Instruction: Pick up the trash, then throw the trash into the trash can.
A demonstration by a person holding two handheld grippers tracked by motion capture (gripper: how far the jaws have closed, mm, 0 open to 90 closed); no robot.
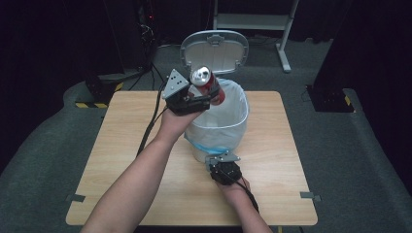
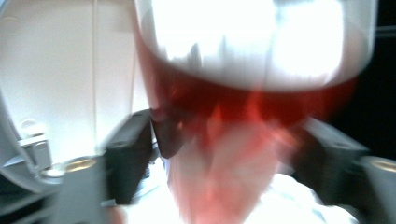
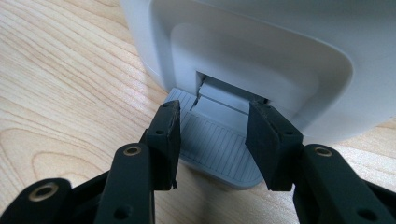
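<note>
Nearest the person, on the light wooden tabletop (image 1: 272, 160), the right gripper (image 1: 222, 164) sits low at the foot of the white plastic pedal bin (image 1: 214, 145). From the right gripper view its black fingers (image 3: 166, 133) stand apart, pressing down on the ribbed grey foot pedal (image 3: 219, 149) that juts from the bin's base, one finger toward each side of it. Above that, the bin is lined with a clear bag (image 1: 231, 114) edged in blue, and stands near the middle of the tabletop. Over the bin's open mouth, the left gripper (image 1: 201, 99) is raised, its fingers closed on a red and silver drink can (image 1: 206, 82) held tilted, silver top toward the camera. The left gripper view, blurred, puts the can (image 2: 243, 107) between the dark fingers (image 2: 130, 149). Beyond it, the bin's grey-rimmed lid (image 1: 214, 48) stands upright.
</note>
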